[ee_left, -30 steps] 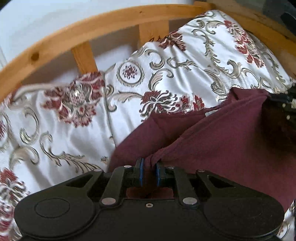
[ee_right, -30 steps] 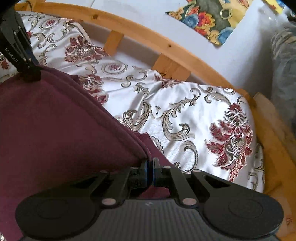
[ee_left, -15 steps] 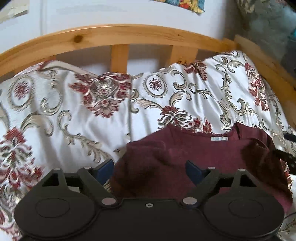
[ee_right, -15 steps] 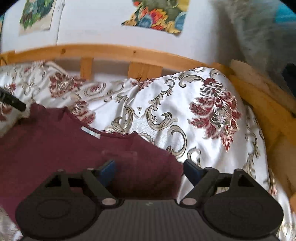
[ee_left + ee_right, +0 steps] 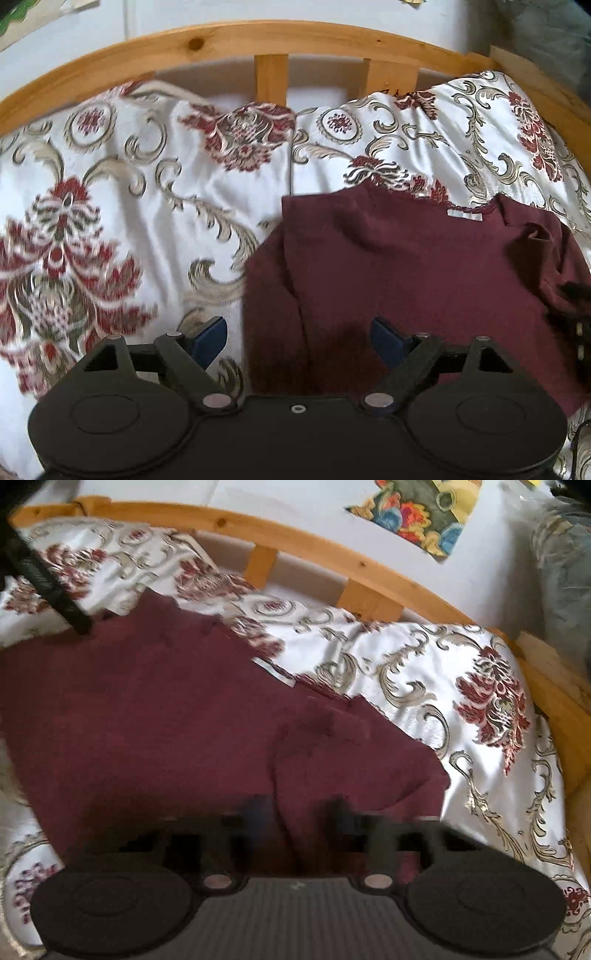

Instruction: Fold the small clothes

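Maroon top (image 5: 424,280) laid flat on the bed's patterned cover (image 5: 129,184).
Nearest, its left edge is straddled by the left hand-held gripper (image 5: 299,332), jaws just spread wide and pressed on nothing. A fold at its right side is pinched by the blurred right hand-held gripper (image 5: 299,808), just closed. Beyond, the wooden bed rail (image 5: 295,33) is seen.

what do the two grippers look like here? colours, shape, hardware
Left gripper: matte black body, two round raised discs, angled linkage arms with silver pivot pins, blue pads on the fingers. Right gripper: same black build, ribbed grey centre panel; motion-blurred, pad colour unclear.
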{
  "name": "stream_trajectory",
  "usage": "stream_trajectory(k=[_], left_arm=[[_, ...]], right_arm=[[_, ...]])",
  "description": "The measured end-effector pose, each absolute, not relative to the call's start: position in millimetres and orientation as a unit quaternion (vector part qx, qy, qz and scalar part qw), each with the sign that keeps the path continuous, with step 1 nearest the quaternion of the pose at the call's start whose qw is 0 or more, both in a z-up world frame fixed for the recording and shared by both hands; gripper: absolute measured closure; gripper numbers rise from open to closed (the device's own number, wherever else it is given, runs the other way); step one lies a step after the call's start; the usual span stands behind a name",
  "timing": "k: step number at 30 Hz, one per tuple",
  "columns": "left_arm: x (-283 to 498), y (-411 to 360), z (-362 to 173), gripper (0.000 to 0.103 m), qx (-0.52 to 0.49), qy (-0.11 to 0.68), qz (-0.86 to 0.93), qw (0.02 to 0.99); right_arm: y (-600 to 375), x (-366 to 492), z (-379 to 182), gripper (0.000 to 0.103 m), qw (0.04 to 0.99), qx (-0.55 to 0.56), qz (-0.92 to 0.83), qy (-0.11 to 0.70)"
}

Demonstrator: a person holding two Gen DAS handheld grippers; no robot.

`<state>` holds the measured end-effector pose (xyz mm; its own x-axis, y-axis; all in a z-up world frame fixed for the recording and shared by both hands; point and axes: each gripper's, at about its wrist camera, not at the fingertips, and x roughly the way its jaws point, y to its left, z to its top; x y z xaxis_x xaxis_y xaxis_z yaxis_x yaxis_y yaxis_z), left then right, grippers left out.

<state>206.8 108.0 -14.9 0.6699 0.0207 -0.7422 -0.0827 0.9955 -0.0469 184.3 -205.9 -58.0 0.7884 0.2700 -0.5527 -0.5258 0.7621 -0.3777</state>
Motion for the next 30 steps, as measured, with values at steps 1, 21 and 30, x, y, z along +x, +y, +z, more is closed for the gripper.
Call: stream_trajectory(k=[1,21,30], left_arm=[[205,108,-17,0.017,-0.039,0.407,0.029,0.912],[172,109,-6,0.015,-0.073,0.376,0.074,0.921],[125,100,4,0.001,-0.098,0.344,0.102,0.928]], right_arm=[[-208,187,-58,0.097,0.913,-0.259,0.209,0.238],[-273,220,-42,0.085,0.961,-0.101,0.116,0.231],[-276,191,-30,0.021,0.961,-0.080,0.124,0.233]])
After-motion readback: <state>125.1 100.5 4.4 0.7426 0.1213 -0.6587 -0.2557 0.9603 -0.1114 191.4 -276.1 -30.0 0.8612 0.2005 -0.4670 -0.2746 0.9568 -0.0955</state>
